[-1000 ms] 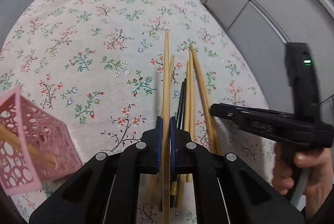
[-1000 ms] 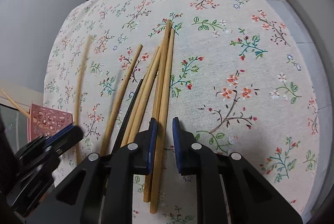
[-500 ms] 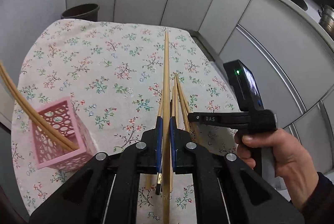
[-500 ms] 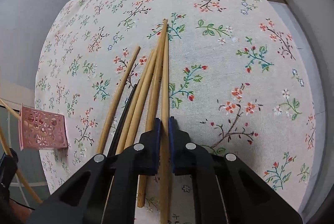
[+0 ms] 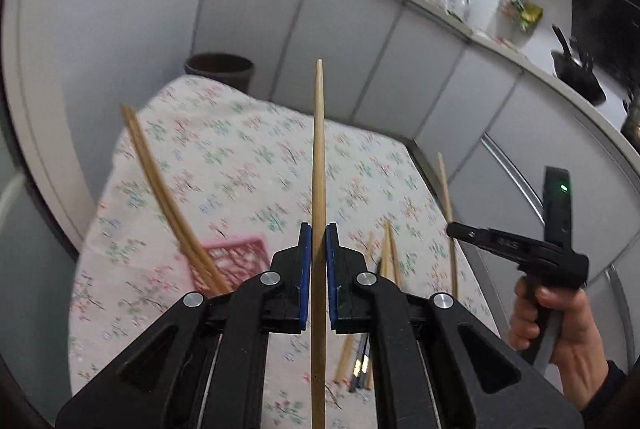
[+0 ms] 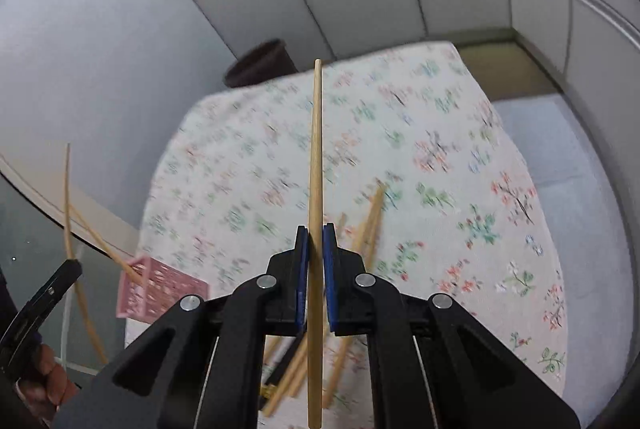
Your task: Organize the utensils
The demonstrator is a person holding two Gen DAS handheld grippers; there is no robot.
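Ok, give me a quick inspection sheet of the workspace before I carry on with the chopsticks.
Surface: floral tablecloth covers the table.
Job's things: pink basket already holds two wooden chopsticks, leaning out; loose chopstick pile on the cloth includes at least one dark chopstick.
Clutter: nothing seen on the cloth besides these.
Grippers: left gripper is shut on one wooden chopstick, lifted; right gripper is shut on another chopstick, also lifted.
Cables: nothing seen.
Surroundings: dark bin beyond the table, grey cabinets with a cluttered countertop.
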